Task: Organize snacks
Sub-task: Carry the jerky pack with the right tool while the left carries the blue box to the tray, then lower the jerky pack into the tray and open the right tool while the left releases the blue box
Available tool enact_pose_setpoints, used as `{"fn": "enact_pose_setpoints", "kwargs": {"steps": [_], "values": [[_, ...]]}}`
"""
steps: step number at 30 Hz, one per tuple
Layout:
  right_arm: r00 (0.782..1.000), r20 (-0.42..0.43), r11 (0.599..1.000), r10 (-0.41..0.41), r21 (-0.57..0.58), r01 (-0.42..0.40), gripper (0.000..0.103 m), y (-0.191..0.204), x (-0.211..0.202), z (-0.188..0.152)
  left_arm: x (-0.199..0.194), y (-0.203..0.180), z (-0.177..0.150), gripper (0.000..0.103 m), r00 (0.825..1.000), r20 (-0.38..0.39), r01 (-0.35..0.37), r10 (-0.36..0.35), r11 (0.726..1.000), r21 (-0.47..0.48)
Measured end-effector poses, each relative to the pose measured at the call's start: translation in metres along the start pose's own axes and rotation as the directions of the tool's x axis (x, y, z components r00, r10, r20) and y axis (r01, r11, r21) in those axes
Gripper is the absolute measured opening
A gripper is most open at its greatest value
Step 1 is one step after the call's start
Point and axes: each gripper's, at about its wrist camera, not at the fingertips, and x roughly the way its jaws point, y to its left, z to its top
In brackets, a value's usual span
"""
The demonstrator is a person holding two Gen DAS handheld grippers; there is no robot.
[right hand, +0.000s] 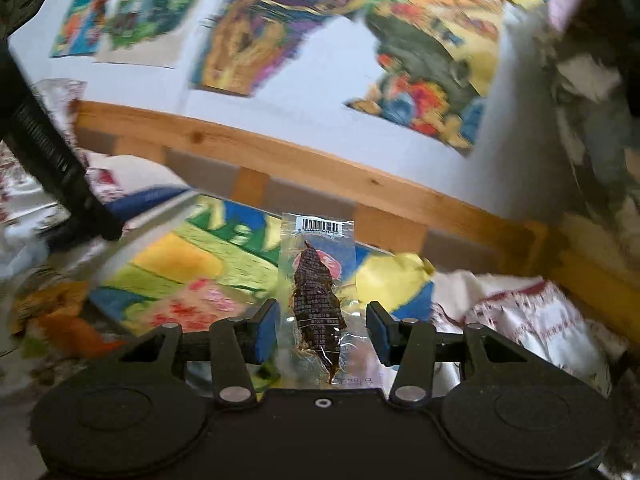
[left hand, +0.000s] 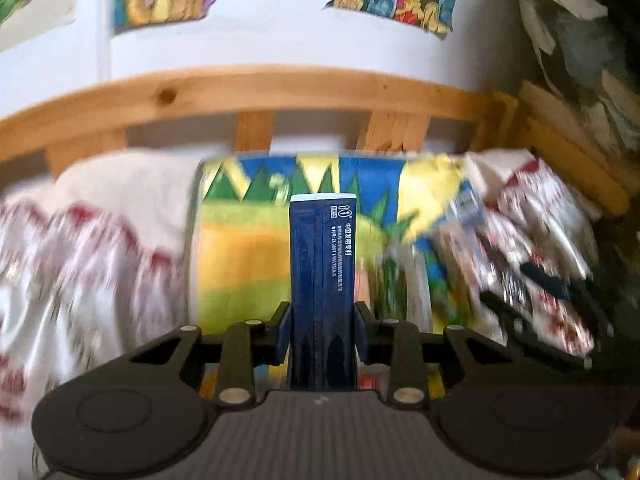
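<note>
In the left wrist view my left gripper (left hand: 322,320) is shut on a tall dark blue snack packet (left hand: 322,248) with white print, which stands upright between the pads above a colourful mat (left hand: 240,248). In the right wrist view my right gripper (right hand: 322,320) is shut on a clear packet (right hand: 318,280) with a dark brown dried snack inside and a barcode at its top. This packet also stands upright, lifted off the mat (right hand: 192,264). Both views are blurred by motion.
A wooden rail (left hand: 280,88) runs across behind the mat, under a white wall with colourful pictures. White cloth with red pattern (left hand: 80,260) lies to the left. Several snack packets (left hand: 528,240) are heaped at the right. A dark ribbed body (right hand: 52,160) crosses the right view's left side.
</note>
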Motion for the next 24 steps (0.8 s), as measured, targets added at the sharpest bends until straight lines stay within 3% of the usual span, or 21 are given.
{"fn": "enact_pose_setpoints", "kwargs": {"steps": [4, 12, 24], "values": [[0.999, -0.038, 0.998, -0.027, 0.05, 0.029, 0.05, -0.014, 0.026, -0.005, 0.04, -0.013, 0.026, 0.035, 0.999, 0.039, 0.02, -0.021, 1.0, 0.013], [0.996, -0.081, 0.997, -0.027, 0.075, 0.033, 0.05, -0.02, 0.056, -0.012, 0.119, -0.029, 0.039, 0.035, 0.998, 0.045, 0.045, -0.045, 0.999, 0.005], [0.99, -0.141, 1.0, -0.022, -0.008, 0.021, 0.05, -0.001, 0.078, -0.025, 0.159, -0.025, 0.028, 0.036, 0.996, 0.054, 0.077, -0.076, 0.997, -0.016]]}}
